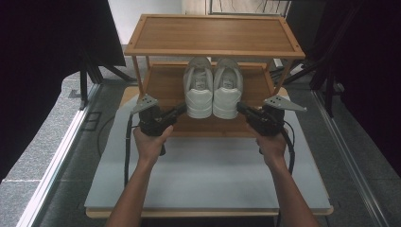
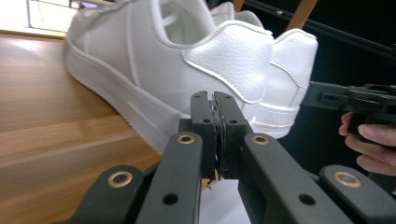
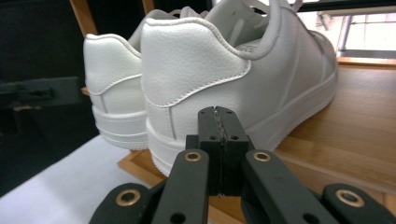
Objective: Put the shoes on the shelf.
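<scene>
Wooden shelf (image 1: 165, 82) in the middle of the frame holds two white shoes (image 1: 213, 90). Left claw (image 1: 181, 109) and right claw (image 1: 240, 108) sit pinched tight, holding nothing, beside the heels.

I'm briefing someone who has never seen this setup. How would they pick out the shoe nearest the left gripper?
Start at the wooden two-tier rack at the far end of the table. On its lower shelf a pair of white sneakers stands side by side, heels toward the person. The left sneaker is the one beside the shut left gripper; its twin stands by the right gripper.
</scene>
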The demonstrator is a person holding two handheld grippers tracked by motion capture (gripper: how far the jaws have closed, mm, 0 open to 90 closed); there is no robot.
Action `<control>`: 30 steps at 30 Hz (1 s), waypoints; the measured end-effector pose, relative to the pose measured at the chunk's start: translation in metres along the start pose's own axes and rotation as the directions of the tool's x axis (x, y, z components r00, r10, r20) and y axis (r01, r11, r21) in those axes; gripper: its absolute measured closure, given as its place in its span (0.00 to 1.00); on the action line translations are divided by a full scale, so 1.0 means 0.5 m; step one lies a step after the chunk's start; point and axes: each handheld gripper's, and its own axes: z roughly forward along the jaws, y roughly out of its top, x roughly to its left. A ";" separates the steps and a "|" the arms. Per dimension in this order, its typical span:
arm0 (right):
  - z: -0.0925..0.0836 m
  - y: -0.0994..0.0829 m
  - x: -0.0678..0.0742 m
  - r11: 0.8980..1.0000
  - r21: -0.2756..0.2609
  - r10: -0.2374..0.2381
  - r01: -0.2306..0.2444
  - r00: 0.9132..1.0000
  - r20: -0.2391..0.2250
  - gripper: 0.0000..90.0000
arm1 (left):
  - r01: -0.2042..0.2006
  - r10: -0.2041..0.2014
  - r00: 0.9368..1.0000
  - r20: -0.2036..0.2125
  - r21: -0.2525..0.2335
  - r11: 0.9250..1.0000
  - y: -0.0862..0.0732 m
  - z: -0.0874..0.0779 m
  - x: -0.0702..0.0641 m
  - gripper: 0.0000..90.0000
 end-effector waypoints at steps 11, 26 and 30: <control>0.005 -0.009 0.024 1.000 0.005 -0.014 0.014 0.997 -0.071 1.00 | -0.012 0.011 1.000 0.020 0.025 1.000 -0.003 0.026 -0.016 0.98; 0.014 -0.003 0.021 1.000 -0.019 -0.026 0.025 0.999 -0.040 1.00 | 0.001 -0.001 1.000 -0.025 -0.009 1.000 0.005 0.041 -0.015 0.98; 0.018 -0.001 0.017 1.000 -0.021 -0.021 0.020 0.999 -0.043 1.00 | 0.009 -0.009 1.000 -0.018 -0.009 1.000 0.007 0.043 -0.013 0.98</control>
